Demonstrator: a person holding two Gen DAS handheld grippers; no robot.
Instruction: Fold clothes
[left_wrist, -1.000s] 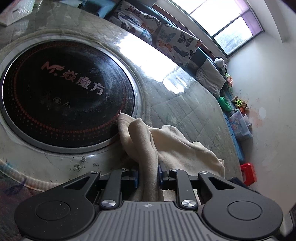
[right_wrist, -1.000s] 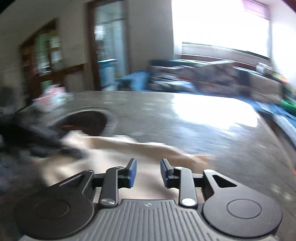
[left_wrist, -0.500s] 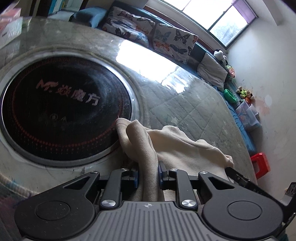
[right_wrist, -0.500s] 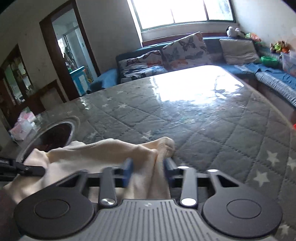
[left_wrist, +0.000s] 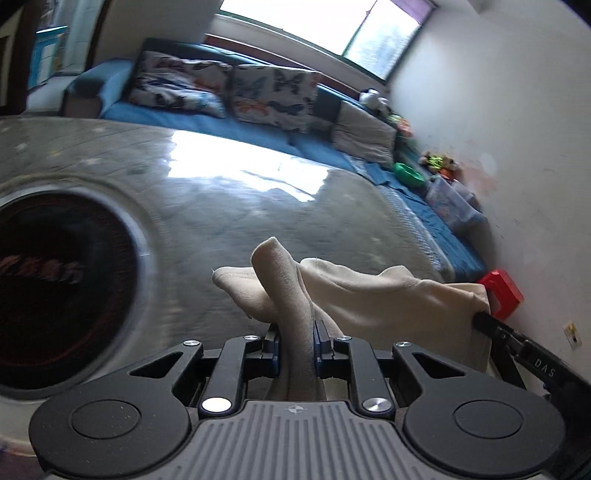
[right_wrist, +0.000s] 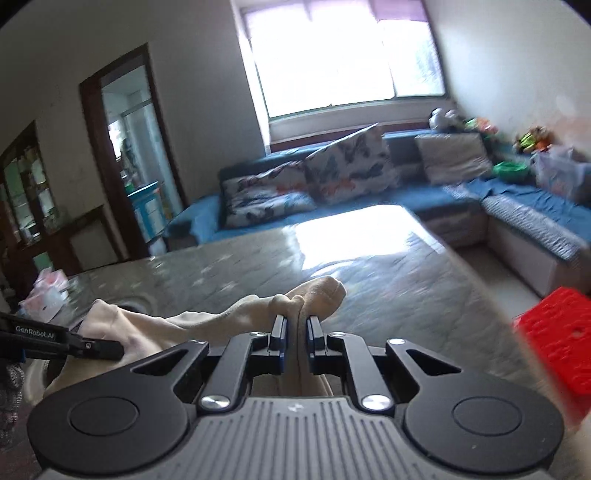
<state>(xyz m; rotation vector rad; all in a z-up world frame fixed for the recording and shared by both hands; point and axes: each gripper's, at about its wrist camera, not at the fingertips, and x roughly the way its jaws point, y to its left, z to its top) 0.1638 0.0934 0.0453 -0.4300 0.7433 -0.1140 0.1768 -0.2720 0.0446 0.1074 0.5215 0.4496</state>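
Observation:
A cream garment (left_wrist: 369, 295) hangs stretched between both grippers, lifted off the grey quilted table (left_wrist: 221, 192). My left gripper (left_wrist: 294, 334) is shut on one edge of it, the cloth bunched between the fingers. My right gripper (right_wrist: 295, 326) is shut on the other edge (right_wrist: 314, 295). The right gripper shows at the right of the left wrist view (left_wrist: 517, 343), and the left gripper at the left of the right wrist view (right_wrist: 62, 345). The lower part of the garment is hidden behind the gripper bodies.
A round black cooktop (left_wrist: 55, 288) is set into the table at the left. A blue sofa (right_wrist: 369, 188) with butterfly cushions runs along the far side and right. A red stool (right_wrist: 557, 328) stands on the floor at the right. A tissue pack (right_wrist: 46, 295) lies at the table's left.
My right gripper has shut on the garment's edge. Both grippers have risen and tilted up, lifting the cloth off the table.

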